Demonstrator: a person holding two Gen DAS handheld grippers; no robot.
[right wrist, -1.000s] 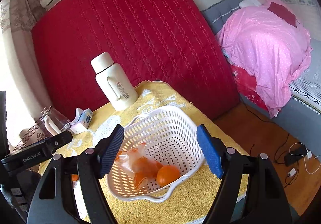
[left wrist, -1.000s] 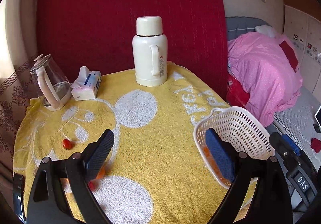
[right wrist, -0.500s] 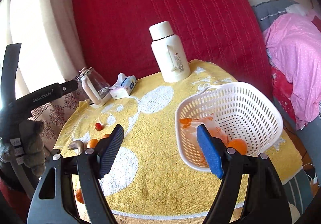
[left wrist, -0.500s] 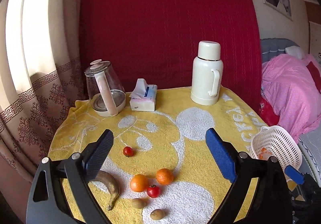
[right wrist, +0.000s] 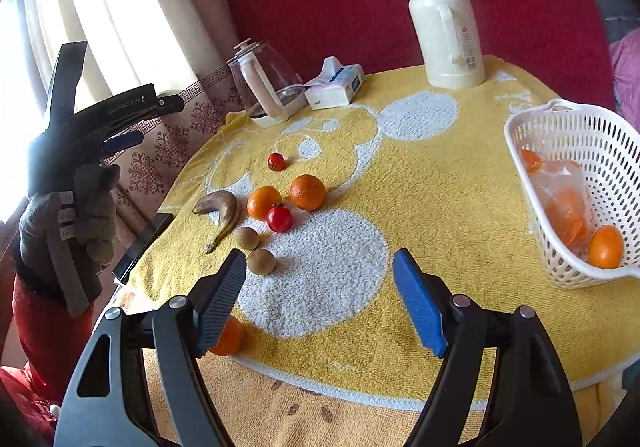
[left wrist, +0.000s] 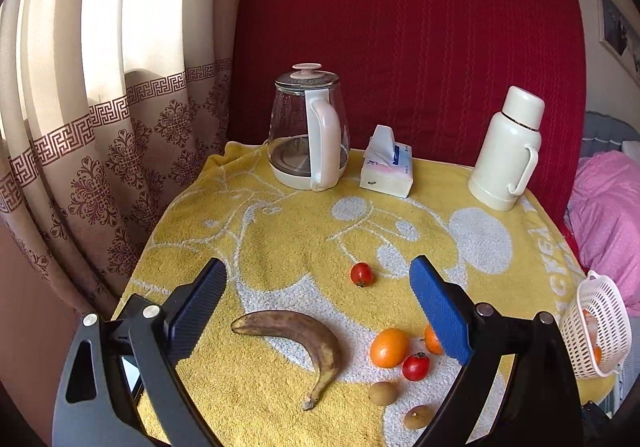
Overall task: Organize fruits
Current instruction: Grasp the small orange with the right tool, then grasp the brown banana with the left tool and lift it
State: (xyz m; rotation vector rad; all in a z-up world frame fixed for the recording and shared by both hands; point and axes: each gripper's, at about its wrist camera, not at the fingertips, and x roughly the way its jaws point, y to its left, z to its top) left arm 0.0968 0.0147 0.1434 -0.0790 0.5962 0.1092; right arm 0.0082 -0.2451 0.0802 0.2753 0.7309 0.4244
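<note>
Loose fruit lies on the yellow towel: a brown banana [left wrist: 304, 339], two oranges [left wrist: 389, 342], two red tomatoes [left wrist: 361, 274], two small brown fruits [left wrist: 383, 393]. In the right wrist view the same cluster shows, with the banana [right wrist: 222, 209] at its left and another orange [right wrist: 229, 337] at the towel's near edge. The white basket [right wrist: 612, 151] at right holds an orange [right wrist: 605, 247] and a plastic bag with orange fruit. My left gripper [left wrist: 318, 307] is open and empty above the banana. My right gripper [right wrist: 320, 297] is open and empty over the towel's near part.
A glass kettle [left wrist: 308, 139], a tissue box [left wrist: 387, 167] and a white thermos [left wrist: 506, 151] stand along the back. A curtain hangs at left, a red mattress behind. A dark phone [right wrist: 142, 247] lies at the table's left edge. A pink bed [left wrist: 608, 207] is at right.
Both grippers have swung left, away from the basket toward the loose fruit. The basket has slid to the right edge of both views. Both stay open and empty.
</note>
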